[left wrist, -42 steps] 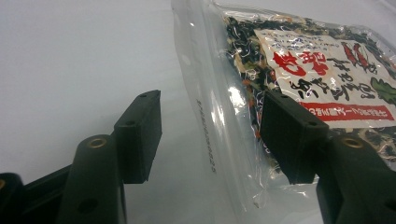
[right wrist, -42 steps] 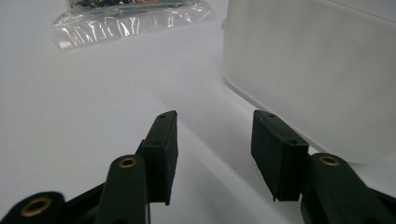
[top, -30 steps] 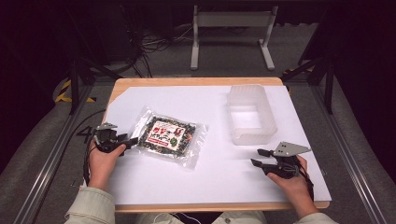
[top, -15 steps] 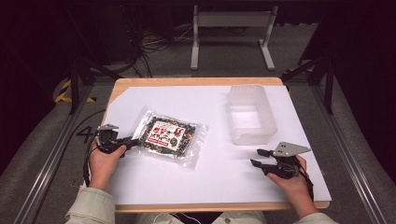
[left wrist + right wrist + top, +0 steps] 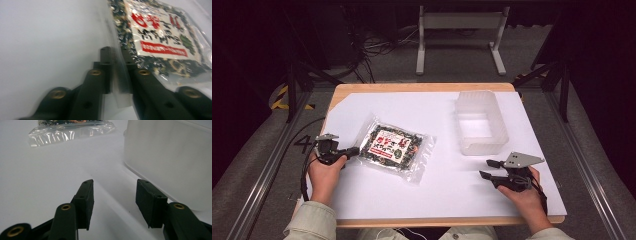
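The left gripper (image 5: pixel 353 150), its jaws just closed, pinches the clear edge of the packet (image 5: pixel 393 147) on the counter (image 5: pixel 422 88). The right gripper (image 5: pixel 487 169) rests spread and empty near the bin (image 5: pixel 480 127).

The snack packet (image 5: pixel 395 147) is clear plastic over dark speckled contents, with a white label bearing red and black lettering. Right of the packet, the storage bin (image 5: pixel 480 125) is frosted translucent white. White paper (image 5: pixel 437 190) covers the tan wooden desk (image 5: pixel 412 87).
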`<state>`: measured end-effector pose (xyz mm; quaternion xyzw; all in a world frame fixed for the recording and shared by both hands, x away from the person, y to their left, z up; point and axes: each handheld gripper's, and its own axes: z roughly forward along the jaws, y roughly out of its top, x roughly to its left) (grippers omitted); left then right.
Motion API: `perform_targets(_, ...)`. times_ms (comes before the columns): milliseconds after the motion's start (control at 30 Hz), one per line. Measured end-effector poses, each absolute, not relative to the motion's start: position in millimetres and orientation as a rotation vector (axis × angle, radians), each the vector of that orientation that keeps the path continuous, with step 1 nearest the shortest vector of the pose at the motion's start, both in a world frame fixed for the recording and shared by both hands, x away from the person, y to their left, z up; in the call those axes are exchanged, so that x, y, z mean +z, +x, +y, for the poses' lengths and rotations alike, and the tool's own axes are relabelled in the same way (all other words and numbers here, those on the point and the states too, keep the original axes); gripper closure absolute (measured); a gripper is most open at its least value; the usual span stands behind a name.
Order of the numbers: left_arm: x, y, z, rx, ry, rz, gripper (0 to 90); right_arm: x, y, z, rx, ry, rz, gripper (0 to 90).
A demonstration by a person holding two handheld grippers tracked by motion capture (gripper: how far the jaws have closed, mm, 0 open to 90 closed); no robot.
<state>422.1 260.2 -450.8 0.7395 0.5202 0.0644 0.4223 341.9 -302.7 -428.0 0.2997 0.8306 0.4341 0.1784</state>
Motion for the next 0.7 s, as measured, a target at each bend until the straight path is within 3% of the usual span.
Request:
perform_targets(267, -449, 420, 259, 0.210, 1.843, 1.297, 89.5, -429, 342, -303, 1.225, 0.854, 2.350, 48.5)
perform_targets(700, -420, 407, 265, 0.233, 1.695, 1.219, 89.6, -428, 342, -304, 1.226, 0.862, 2.344, 48.5)
